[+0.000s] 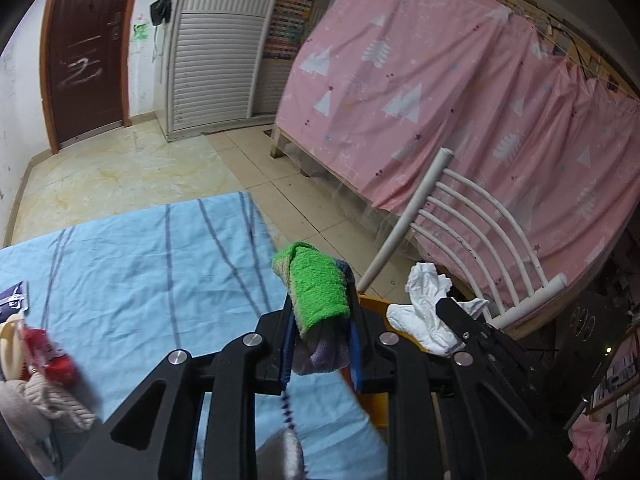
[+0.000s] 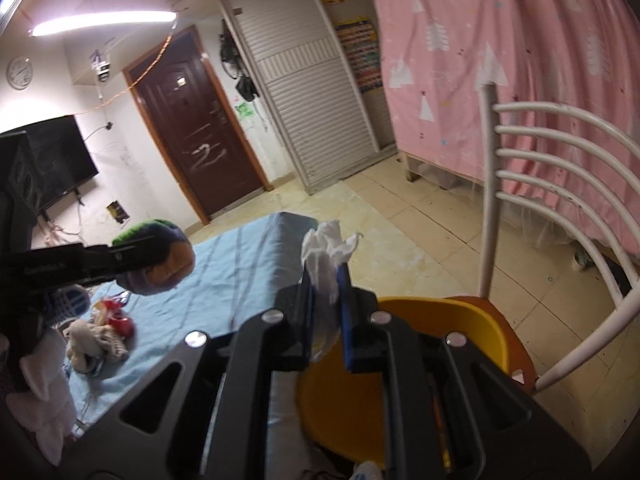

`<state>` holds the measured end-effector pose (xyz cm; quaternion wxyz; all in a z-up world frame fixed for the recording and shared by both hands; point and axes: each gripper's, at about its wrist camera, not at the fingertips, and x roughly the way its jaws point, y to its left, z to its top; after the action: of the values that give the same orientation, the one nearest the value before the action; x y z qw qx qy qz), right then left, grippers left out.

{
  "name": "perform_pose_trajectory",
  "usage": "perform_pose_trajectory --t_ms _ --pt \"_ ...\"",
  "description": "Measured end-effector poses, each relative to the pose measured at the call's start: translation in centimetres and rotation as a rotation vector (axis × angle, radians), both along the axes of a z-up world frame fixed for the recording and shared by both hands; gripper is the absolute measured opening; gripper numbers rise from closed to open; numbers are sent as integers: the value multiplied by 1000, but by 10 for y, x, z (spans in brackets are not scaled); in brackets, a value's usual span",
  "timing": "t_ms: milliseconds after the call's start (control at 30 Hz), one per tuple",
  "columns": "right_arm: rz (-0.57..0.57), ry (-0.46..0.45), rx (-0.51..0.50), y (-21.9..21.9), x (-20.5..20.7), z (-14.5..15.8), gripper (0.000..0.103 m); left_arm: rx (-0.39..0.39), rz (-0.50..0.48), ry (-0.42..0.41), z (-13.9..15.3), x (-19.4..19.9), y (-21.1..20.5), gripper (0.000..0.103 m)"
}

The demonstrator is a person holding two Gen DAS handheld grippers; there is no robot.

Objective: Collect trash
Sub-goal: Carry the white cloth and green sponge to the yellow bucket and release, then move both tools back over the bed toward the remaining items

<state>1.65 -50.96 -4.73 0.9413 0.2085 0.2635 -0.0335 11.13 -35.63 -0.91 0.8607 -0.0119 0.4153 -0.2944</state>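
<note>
Your right gripper (image 2: pixel 326 300) hangs above the bin (image 2: pixel 460 320), which sits just right of the table (image 2: pixel 240 264). The chair (image 2: pixel 560 208) stands behind the bin, the curtain (image 2: pixel 520 60) beyond it.

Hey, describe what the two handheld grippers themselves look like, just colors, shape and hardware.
The left gripper and right gripper look alike: matte black angular linkage arms with triangular cut-outs, round silver pivot bolts, and two flat parallel fingers faced with blue pads. In the right wrist view, the left gripper's side shows faint embossed lettering, too blurred to read. No cables, hands or sleeves are visible.
</note>
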Motion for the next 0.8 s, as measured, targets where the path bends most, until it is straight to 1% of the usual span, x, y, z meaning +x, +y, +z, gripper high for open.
perform_pose_trajectory --t_ms 200,233,267,300,333,367,400,467,533,700,800 --pt "-36 32 31 -20 3 -20 12 12 -62 0 -12 -2 -40 12" --pt "-43 36 35 -23 3 -22 13 16 -68 1 -14 -1 -45 16" --pt "-52 41 40 -27 1 -25 15 16 -77 3 -15 -1 -49 23" --pt "-58 46 45 -30 0 -28 17 15 -89 7 -17 -1 -54 28" --pt "-61 48 48 -30 2 -28 21 19 -94 7 -19 -2 -57 38" --pt "-63 49 50 -31 1 -30 24 25 -96 5 -21 -3 -60 44" --pt "-65 49 51 -31 1 -30 25 26 -98 7 -22 -3 -62 46" --pt "-67 47 51 -29 -1 -30 32 27 -99 13 -24 -3 -62 48" --pt "-65 47 49 -28 0 -29 36 24 -96 16 -24 -3 -59 49" --pt "-51 49 42 -20 2 -25 39 4 -81 22 -20 -3 -41 49" --pt "-37 44 27 -10 2 -20 43 -11 -75 16 -14 -4 -32 50"
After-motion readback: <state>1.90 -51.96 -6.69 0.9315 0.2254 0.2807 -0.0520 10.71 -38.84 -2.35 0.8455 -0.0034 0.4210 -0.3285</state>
